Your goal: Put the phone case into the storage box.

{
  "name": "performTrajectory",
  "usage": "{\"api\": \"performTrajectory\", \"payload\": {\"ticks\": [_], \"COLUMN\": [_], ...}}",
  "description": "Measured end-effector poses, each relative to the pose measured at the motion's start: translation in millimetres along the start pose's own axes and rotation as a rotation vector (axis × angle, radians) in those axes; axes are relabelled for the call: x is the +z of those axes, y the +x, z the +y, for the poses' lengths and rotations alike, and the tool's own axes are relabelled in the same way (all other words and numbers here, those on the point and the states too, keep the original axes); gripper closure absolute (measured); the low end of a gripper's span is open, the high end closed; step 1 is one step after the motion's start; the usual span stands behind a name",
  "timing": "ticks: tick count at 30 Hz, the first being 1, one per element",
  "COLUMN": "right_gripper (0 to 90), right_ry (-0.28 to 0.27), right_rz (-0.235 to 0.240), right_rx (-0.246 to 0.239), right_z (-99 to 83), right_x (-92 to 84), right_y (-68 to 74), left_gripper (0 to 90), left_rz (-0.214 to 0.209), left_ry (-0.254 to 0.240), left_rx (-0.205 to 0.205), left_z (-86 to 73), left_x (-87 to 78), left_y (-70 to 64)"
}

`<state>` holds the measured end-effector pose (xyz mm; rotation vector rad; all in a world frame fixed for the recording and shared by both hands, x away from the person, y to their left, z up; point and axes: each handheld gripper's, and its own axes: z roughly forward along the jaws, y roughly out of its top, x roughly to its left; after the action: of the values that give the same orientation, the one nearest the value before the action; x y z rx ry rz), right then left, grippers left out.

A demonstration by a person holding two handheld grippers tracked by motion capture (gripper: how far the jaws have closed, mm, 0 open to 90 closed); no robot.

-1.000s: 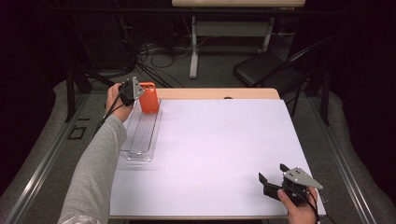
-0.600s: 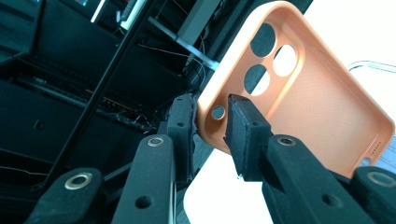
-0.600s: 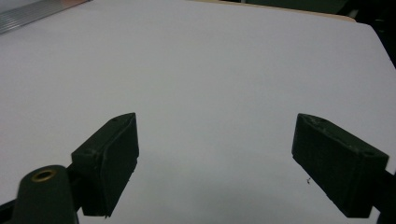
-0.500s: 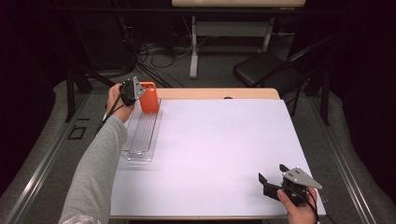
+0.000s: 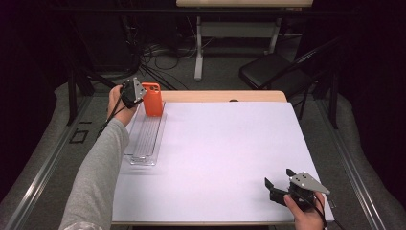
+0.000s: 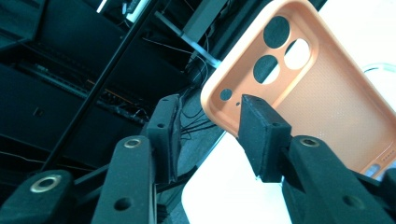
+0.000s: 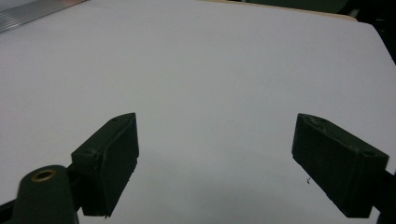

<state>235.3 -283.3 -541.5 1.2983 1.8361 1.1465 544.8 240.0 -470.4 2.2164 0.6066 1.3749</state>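
Your left claw (image 5: 139, 91) sits at the far left corner of the table (image 5: 225, 153), level with the top of the orange phone case (image 5: 152, 99). The case stands upright at the far end of the clear ribbed tray (image 5: 143, 143), which lies along the table's left edge. In the left gripper view, the case (image 6: 317, 93) shows its hollow inner face and camera cut-outs. One jaw stands in front of that inner face and the other stands clear to the side. The jaws have just been opening; the pads no longer press on the case, so the left claw is apart. Your right claw (image 5: 280, 184) rests at the near right corner of the table, well apart from the case. Its jaws stand wide apart over the bare white surface (image 7: 210, 70), with nothing between them.
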Motion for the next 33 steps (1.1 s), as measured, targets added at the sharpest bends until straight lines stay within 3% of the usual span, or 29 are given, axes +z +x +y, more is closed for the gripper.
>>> {"api": "performTrajectory", "payload": {"ticks": [5,15,22,24,29,33], "right_gripper": [14.5,14.4,14.5,14.5,14.5,14.4], "right_ry": [-0.003,-0.003,-0.001,0.0,0.003,0.0], "right_rz": [0.002,0.005,0.006,0.006,0.01,0.011], "right_rx": [-0.006,-0.005,-0.009,-0.012,-0.015,-0.016], "right_z": [0.4,0.3,0.2,0.8,0.8,1.2], "right_x": [0.7,0.9,1.5,1.7,2.4,2.1], "right_y": [0.3,0.5,0.5,0.4,0.8,-0.8], "left_gripper": [53.2,48.4,46.4,44.7,43.3,41.5], "left_rz": [0.003,0.011,0.019,0.013,-0.058,-0.122], "left_ry": [-0.002,-0.035,-0.025,-0.004,0.005,-0.021], "left_rx": [-0.029,-0.029,-0.042,-0.076,-0.174,-0.292], "left_z": [1.1,1.9,2.3,2.7,1.6,3.0], "left_x": [-1.5,-3.6,-6.0,-8.2,-15.4,-25.4], "left_y": [0.4,3.1,3.8,4.4,8.4,14.7]}}
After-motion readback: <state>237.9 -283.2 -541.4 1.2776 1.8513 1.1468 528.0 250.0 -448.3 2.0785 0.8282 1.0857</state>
